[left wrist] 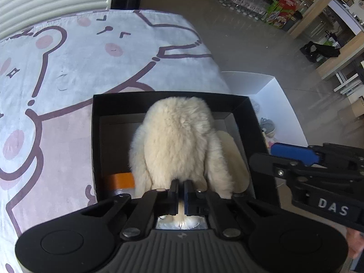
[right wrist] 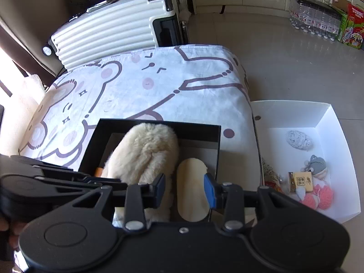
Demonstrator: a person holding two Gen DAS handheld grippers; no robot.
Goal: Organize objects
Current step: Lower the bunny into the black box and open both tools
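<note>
A fluffy cream slipper hangs toe-first into a black box on the bed. My left gripper is shut on the slipper's heel edge. A second cream slipper lies sole-up in the box's right side. In the right wrist view the held slipper and the sole-up slipper sit in the black box. My right gripper is open and empty above the near edge of the box, over the sole-up slipper.
An orange item lies in the box's left corner. The bed has a bear-print sheet. A white tray on the floor to the right holds small knitted toys and a packet. A white suitcase stands behind the bed.
</note>
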